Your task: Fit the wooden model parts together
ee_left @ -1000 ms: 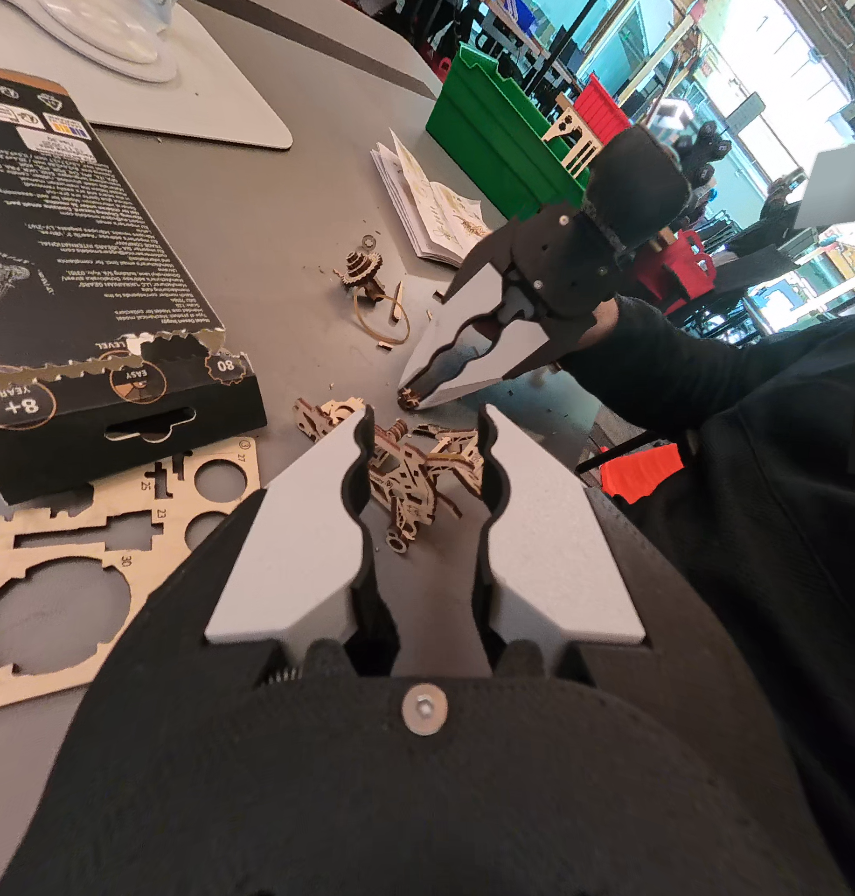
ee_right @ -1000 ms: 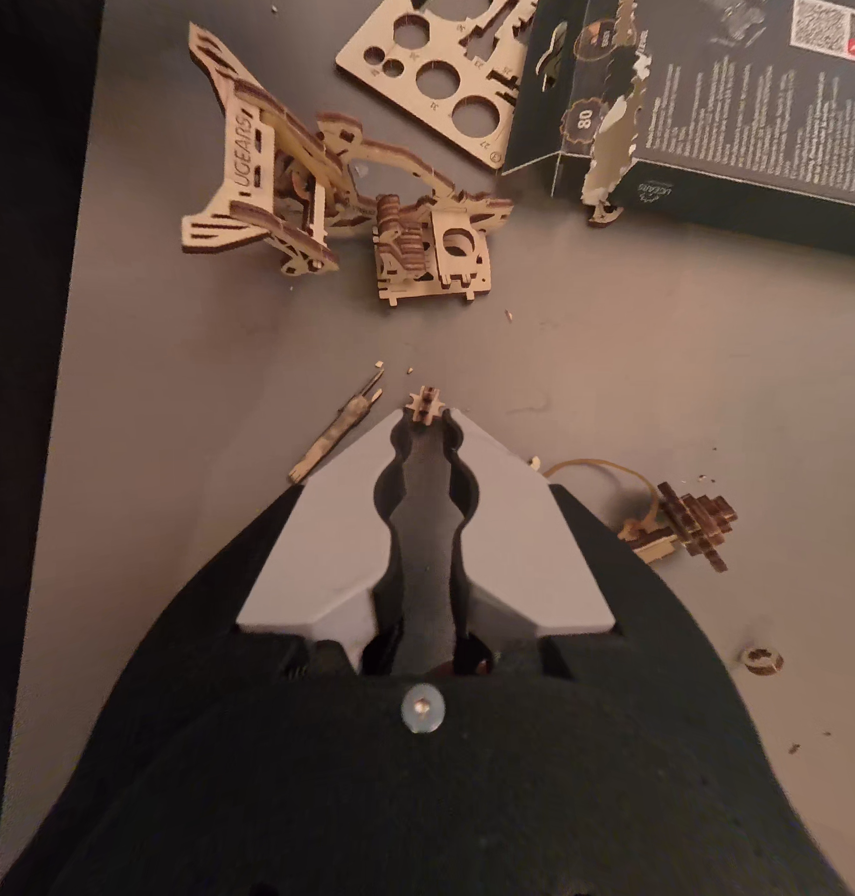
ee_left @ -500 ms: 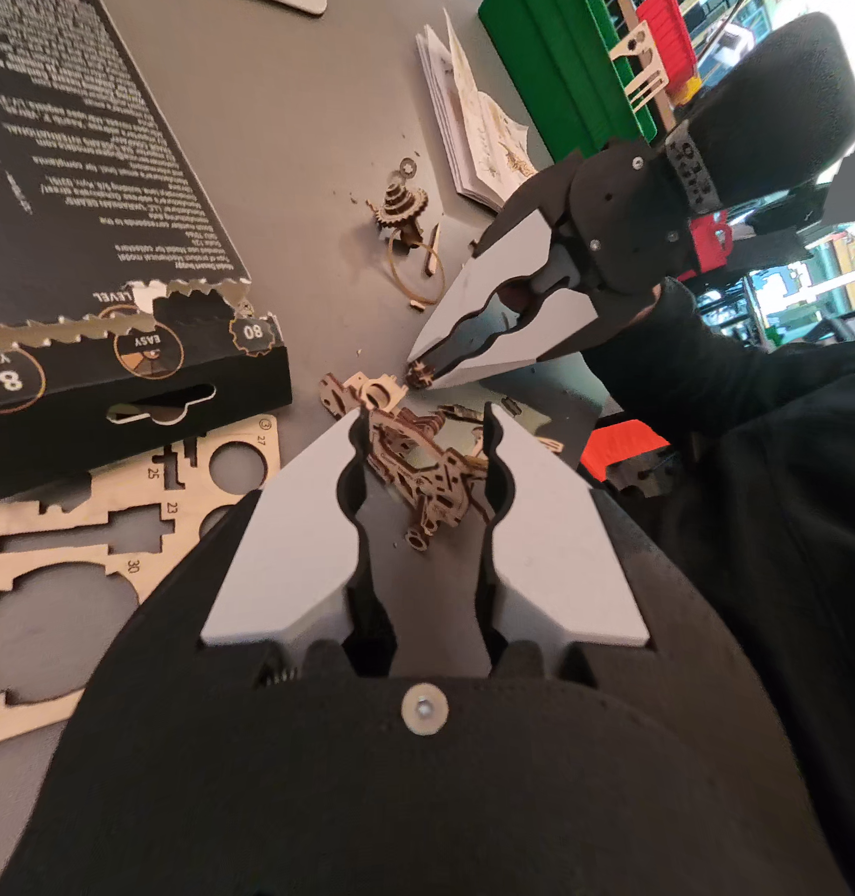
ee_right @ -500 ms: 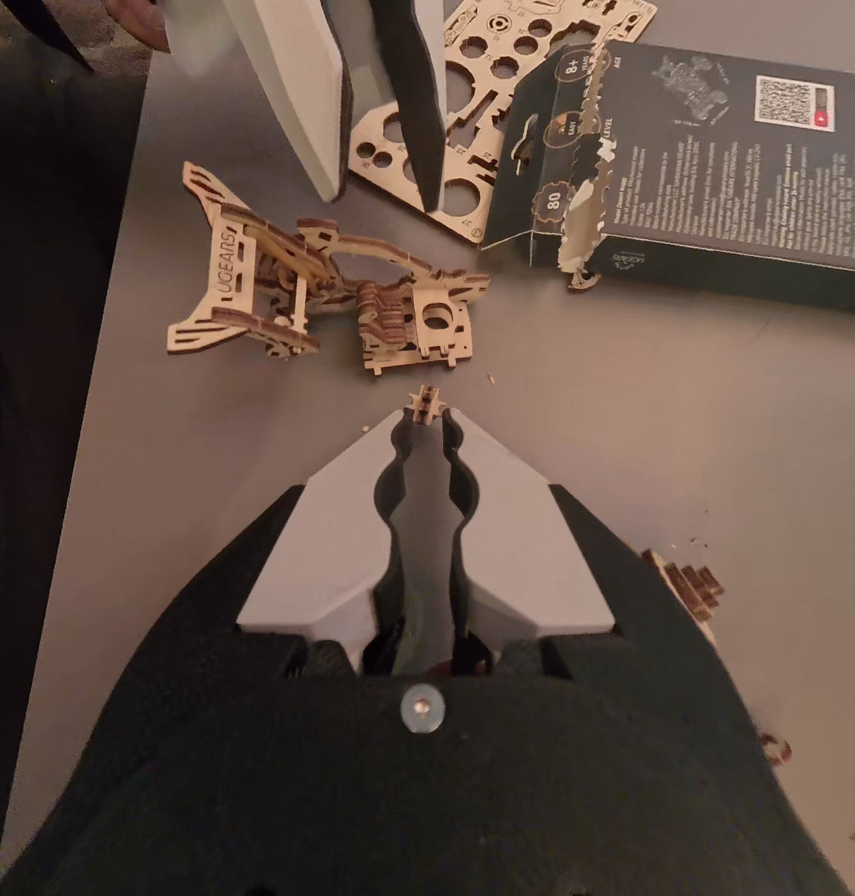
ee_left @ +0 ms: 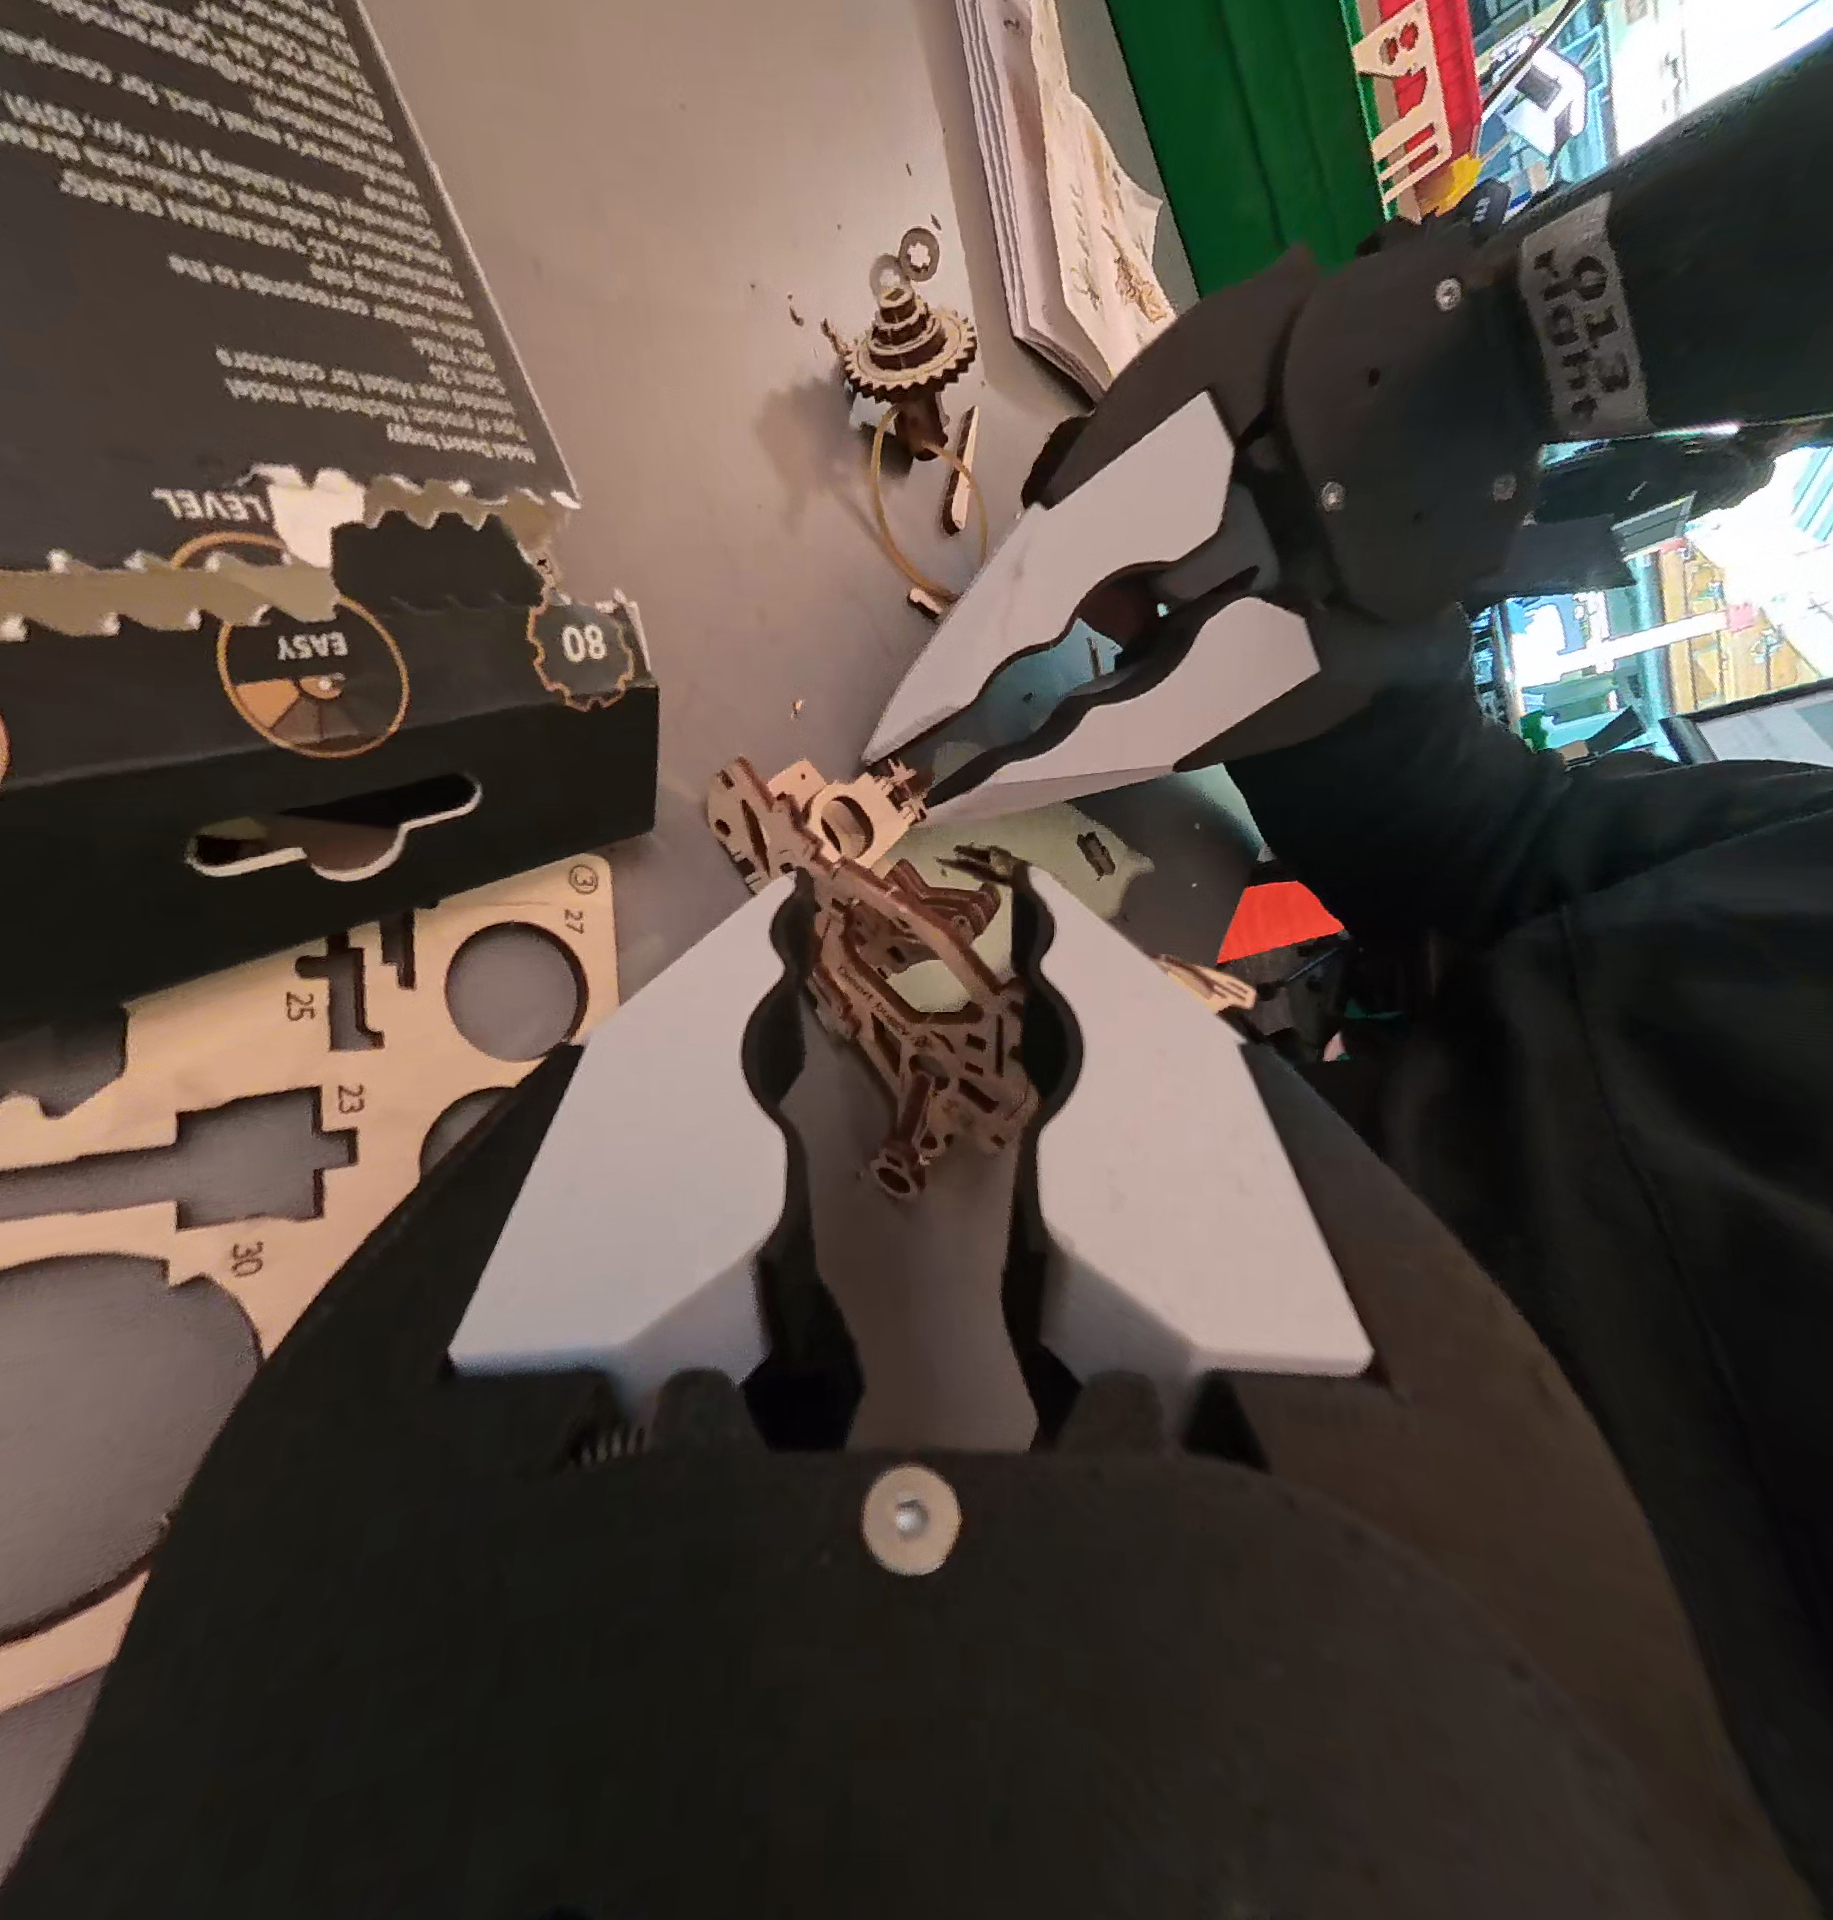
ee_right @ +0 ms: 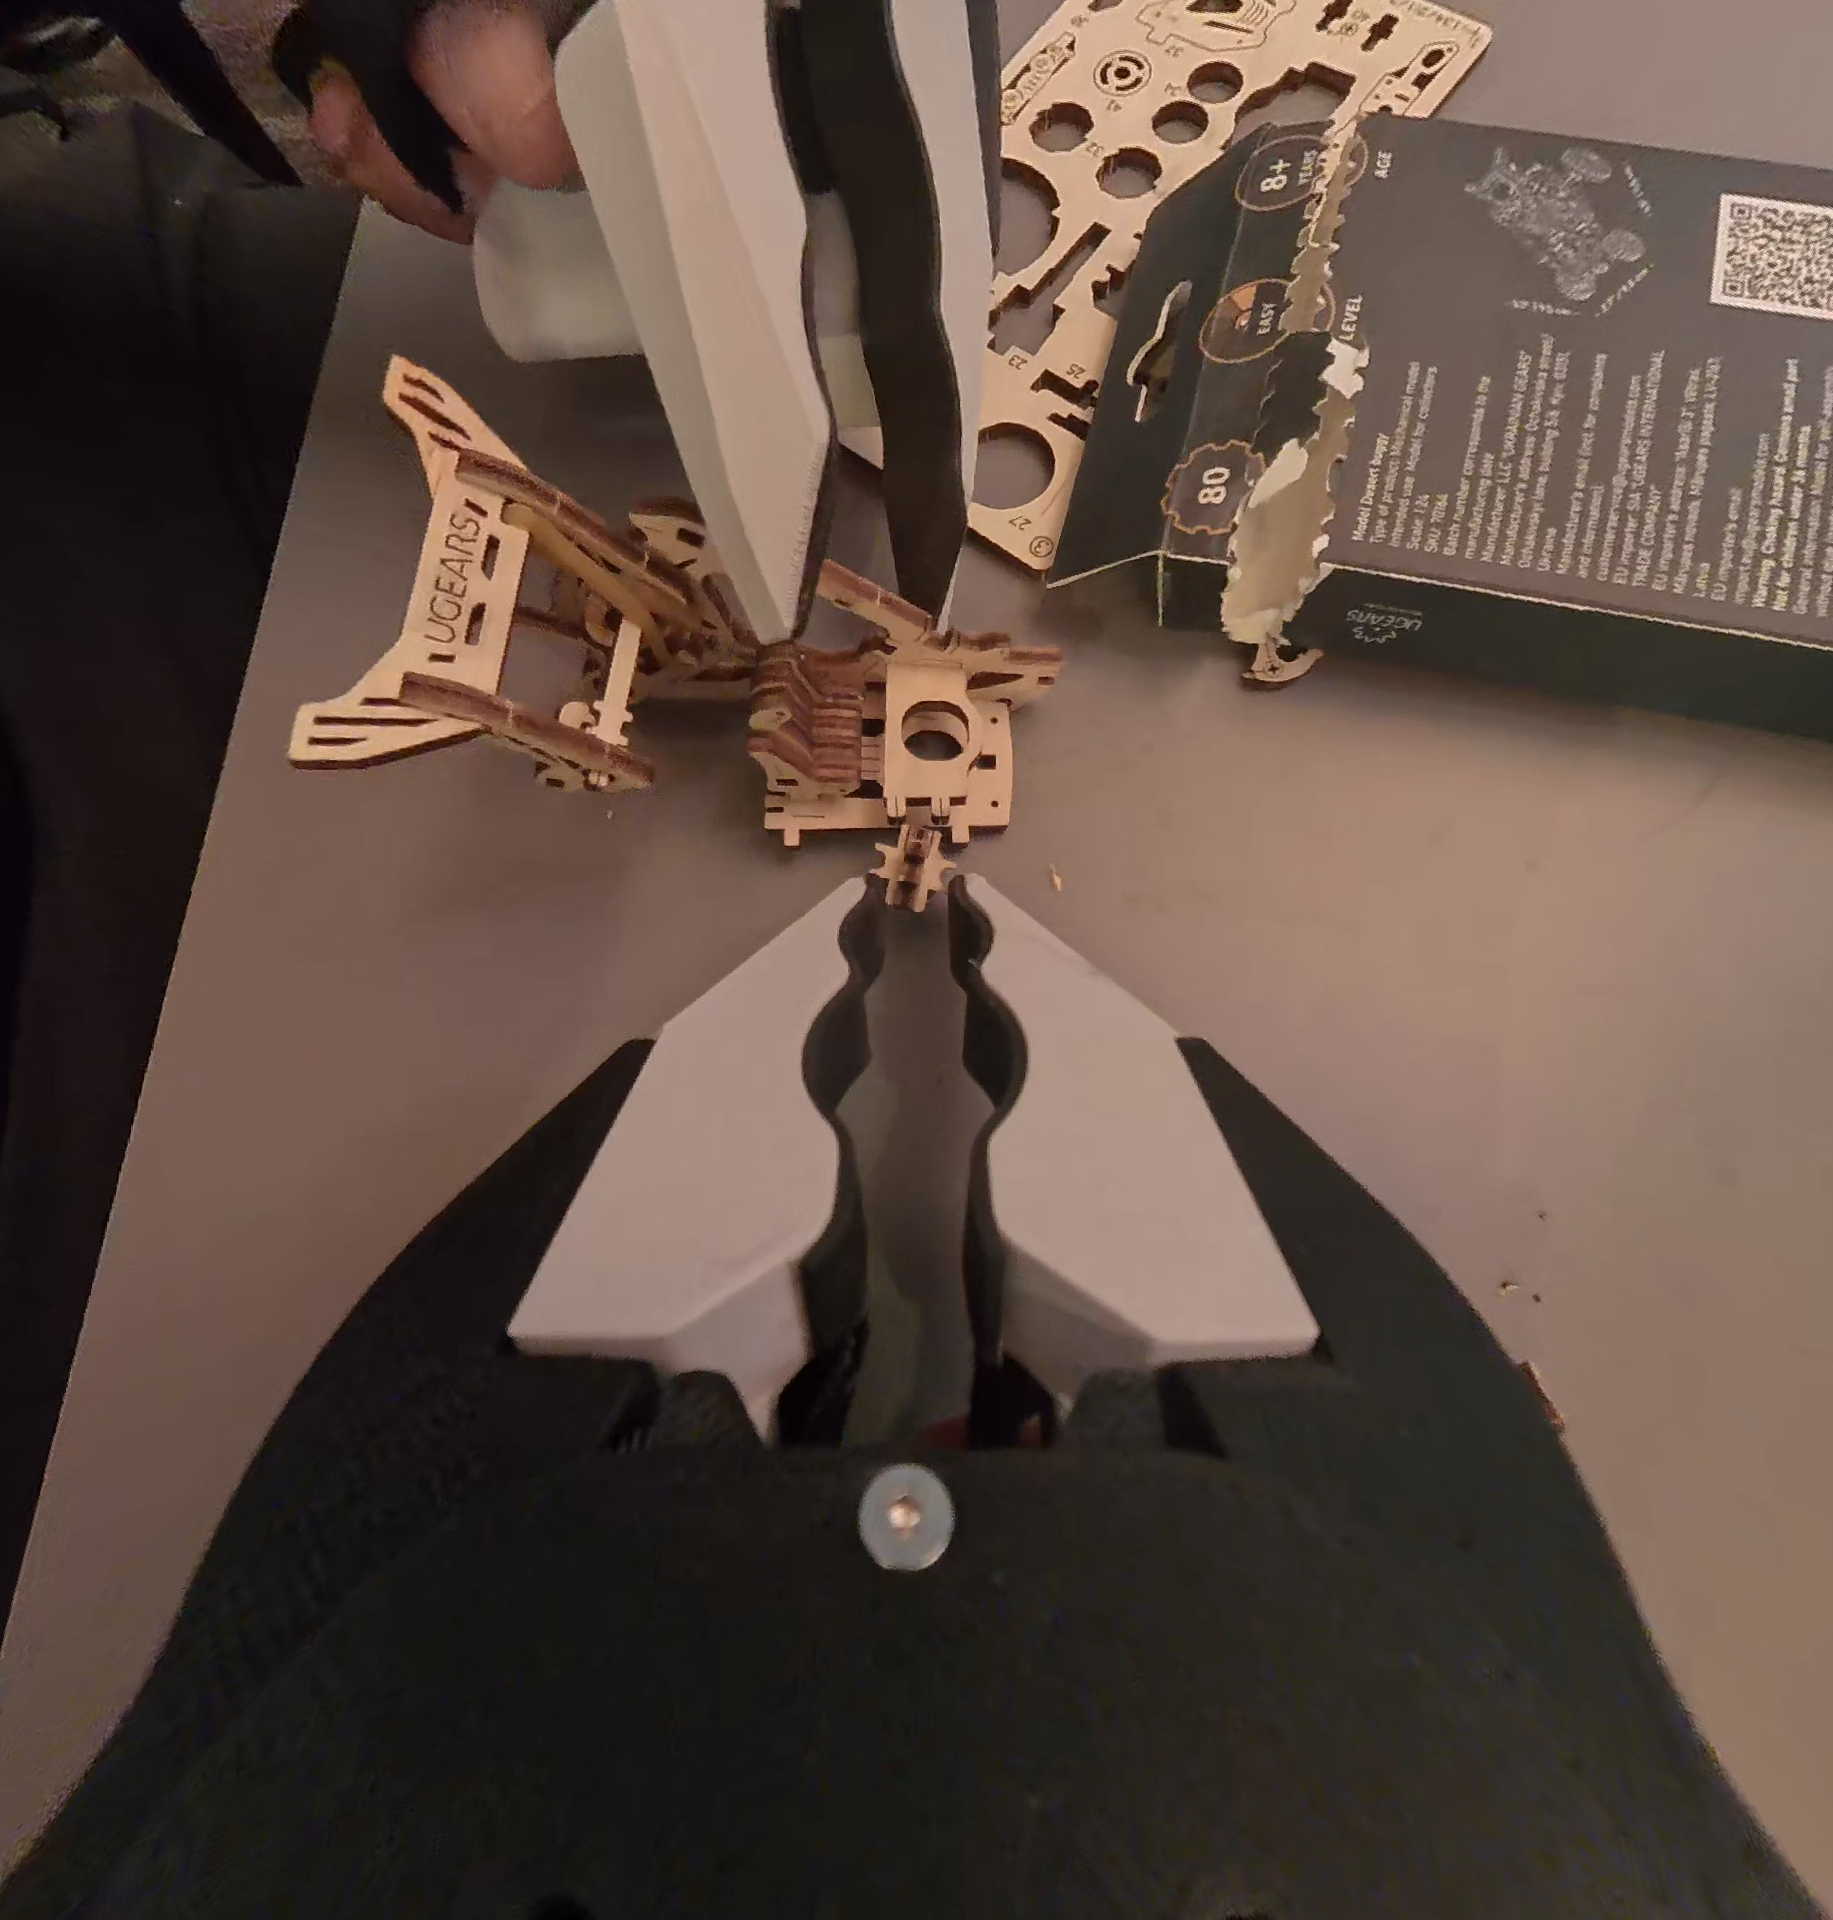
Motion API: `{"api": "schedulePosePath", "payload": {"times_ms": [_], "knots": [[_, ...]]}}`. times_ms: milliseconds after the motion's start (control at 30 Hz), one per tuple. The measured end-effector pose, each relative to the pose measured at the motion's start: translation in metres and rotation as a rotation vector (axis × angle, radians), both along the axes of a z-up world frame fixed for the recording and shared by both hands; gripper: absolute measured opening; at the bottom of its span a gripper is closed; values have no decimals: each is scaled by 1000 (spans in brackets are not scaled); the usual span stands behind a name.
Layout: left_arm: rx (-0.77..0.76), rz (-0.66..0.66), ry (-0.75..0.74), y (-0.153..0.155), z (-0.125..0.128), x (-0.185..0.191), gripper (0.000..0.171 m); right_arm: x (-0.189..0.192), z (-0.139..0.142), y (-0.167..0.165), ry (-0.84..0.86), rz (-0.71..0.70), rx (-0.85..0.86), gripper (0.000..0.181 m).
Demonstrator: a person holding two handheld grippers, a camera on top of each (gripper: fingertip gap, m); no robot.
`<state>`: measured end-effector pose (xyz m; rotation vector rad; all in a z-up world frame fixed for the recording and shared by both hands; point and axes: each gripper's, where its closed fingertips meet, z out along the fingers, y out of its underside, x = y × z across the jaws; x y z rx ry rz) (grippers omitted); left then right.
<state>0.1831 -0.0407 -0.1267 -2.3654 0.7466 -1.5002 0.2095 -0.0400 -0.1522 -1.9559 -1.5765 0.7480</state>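
Note:
The half-built wooden model (ee_right: 683, 644) lies on the grey table. My left gripper (ee_left: 912, 888) is open and straddles the model's middle (ee_left: 922, 1018), with the pads close to its sides. In the right wrist view it comes down from the top (ee_right: 860, 623). My right gripper (ee_right: 912, 896) is shut on a small wooden gear piece (ee_right: 912, 864). It holds the piece against the front edge of the model's block with the round hole (ee_right: 933, 743). The left wrist view shows the right gripper (ee_left: 896, 777) at the same block (ee_left: 850, 826).
A torn black box (ee_right: 1566, 436) and a punched-out plywood sheet (ee_right: 1151, 187) lie behind the model. A stacked gear with a rubber band (ee_left: 907, 353), a booklet (ee_left: 1057, 208) and a green bin (ee_left: 1255, 125) sit farther off. The table edge (ee_right: 268, 644) runs close on the left.
My right gripper has carried the small gear piece forward until it meets the model's block. My left gripper has come down over the model's middle, its jaws slightly narrower.

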Motion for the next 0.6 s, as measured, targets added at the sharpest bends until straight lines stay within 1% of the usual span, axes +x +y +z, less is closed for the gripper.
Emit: {"api": "schedulePosePath", "payload": {"times_ms": [133, 333, 500, 600], "knots": [[-4, -22, 17, -2, -5, -2, 24, 0, 2, -1, 16, 9, -16, 8], [-12, -33, 7, -3, -5, -1, 22, 4, 8, -1, 24, 23, -40, 8], [-29, -24, -23, 1, -4, -7, 12, 3, 6, 0, 10, 35, -28, 8], [-41, -18, -37, 3, -5, -10, 11, 1, 9, 2, 34, 29, -46, 8]]}}
